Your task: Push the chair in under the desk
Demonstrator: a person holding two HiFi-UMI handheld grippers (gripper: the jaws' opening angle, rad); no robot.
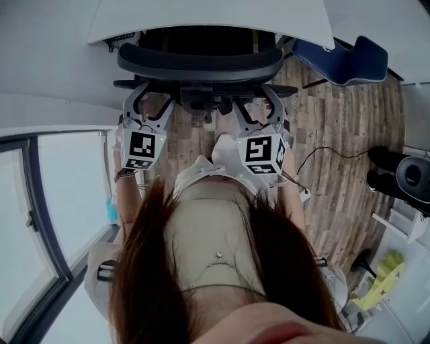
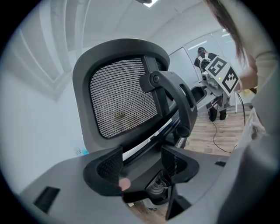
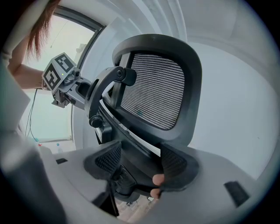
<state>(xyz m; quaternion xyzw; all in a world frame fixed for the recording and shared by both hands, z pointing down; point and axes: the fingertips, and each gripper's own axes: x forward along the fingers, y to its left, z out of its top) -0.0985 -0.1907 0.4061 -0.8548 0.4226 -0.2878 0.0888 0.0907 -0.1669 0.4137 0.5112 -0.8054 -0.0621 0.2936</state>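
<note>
A black mesh-backed office chair (image 1: 201, 62) stands in front of me, its seat reaching under the white desk (image 1: 208, 17). My left gripper (image 1: 149, 101) and right gripper (image 1: 256, 102) are both at the lower bar of its back frame, one on each side of the centre post. In the left gripper view the gripper (image 2: 142, 164) is open, its jaws straddling the dark frame below the mesh (image 2: 122, 103). The right gripper (image 3: 141, 162) is open too, with the frame between its pads under the mesh (image 3: 153, 89). I cannot tell whether the pads touch the frame.
A blue chair (image 1: 342, 60) stands at the desk's right end. A thin cable (image 1: 322, 154) runs across the wooden floor toward dark gear (image 1: 396, 171) at the right. A glass wall (image 1: 60, 188) closes the left side. A white shelf with green items (image 1: 386, 275) is at lower right.
</note>
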